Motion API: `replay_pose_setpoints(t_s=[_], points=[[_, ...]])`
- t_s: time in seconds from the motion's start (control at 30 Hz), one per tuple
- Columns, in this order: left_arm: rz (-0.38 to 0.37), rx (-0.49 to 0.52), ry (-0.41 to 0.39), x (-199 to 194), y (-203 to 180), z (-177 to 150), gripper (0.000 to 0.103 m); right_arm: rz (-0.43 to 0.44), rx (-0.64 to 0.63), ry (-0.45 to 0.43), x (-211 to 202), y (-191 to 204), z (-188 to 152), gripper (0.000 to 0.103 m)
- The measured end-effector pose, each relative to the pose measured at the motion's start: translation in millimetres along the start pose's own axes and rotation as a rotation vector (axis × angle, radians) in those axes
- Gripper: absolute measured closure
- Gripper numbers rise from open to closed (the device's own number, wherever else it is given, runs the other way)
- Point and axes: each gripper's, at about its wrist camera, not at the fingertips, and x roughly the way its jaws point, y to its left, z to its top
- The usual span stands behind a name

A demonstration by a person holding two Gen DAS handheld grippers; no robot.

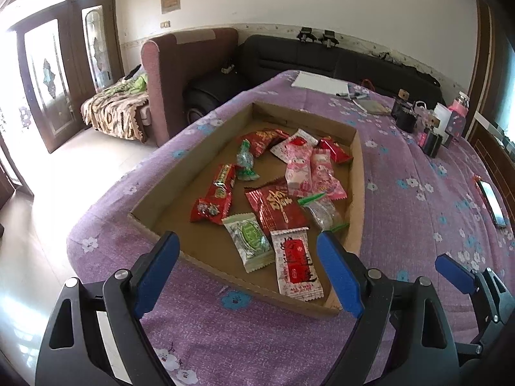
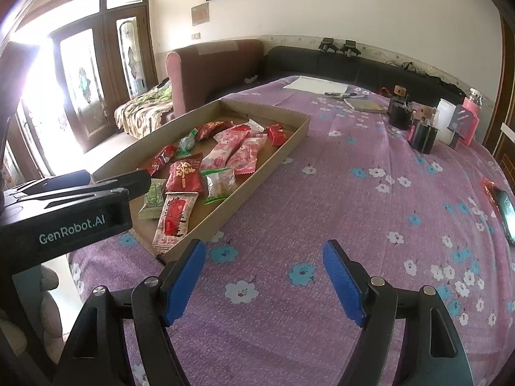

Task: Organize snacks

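A shallow cardboard tray [image 1: 355, 173] lies on the purple flowered cloth and holds several snack packets: red ones [image 1: 276, 207], pink ones [image 1: 322, 173], a green-and-white one [image 1: 252, 241] and a white-and-red one [image 1: 297, 265]. The tray also shows in the right wrist view [image 2: 276, 157]. My left gripper [image 1: 248, 251] is open and empty, hovering over the tray's near edge. My right gripper [image 2: 264, 260] is open and empty over bare cloth, to the right of the tray. The left gripper's body [image 2: 70, 212] shows at the left of the right wrist view.
At the far right of the table stand black cups [image 2: 423, 136], a white container [image 2: 447, 122] and a pink bottle [image 2: 471, 115]. Paper [image 2: 317, 84], pens and a notepad lie at the back. A phone [image 2: 507, 209] lies at the right edge. Sofas stand behind.
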Motion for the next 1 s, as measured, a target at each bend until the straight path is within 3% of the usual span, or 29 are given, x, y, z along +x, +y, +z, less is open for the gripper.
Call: replay_pose_setpoints(t_s=[0.07, 0.23, 0.3, 0.37, 0.53, 0.67, 1.0], points=[[0.023, -0.007, -0.037, -5.6, 1.6, 0.4, 0.015, 0.001, 0.001, -0.004, -0.3, -0.3, 0.3, 0.026], [0.147, -0.072, -0.306, -54.3, 13.9, 2.5, 0.015, 0.003, -0.006, -0.031, -5.5, 0.2, 2.2, 0.026], [0.181, -0.089, -0.381, -68.2, 18.8, 0.7, 0.0, 0.003, -0.011, -0.044, -8.7, 0.4, 4.2, 0.026], [0.21, -0.098, -0.421, -72.5, 24.0, -0.4, 0.0, 0.005, -0.021, -0.056, -11.8, 1.1, 7.0, 0.026], [0.118, -0.108, -0.261, -49.9, 38.8, 9.9, 0.0, 0.017, -0.054, -0.074, -16.0, 7.1, 12.4, 0.026], [0.116, -0.139, -0.176, -35.2, 42.2, 8.7, 0.0, 0.015, -0.117, -0.084, -18.0, 20.1, 14.1, 0.025], [0.13, -0.092, -0.127, -27.4, 24.8, 10.6, 0.0, 0.035, -0.163, -0.089, -13.5, 31.9, 25.5, 0.021]])
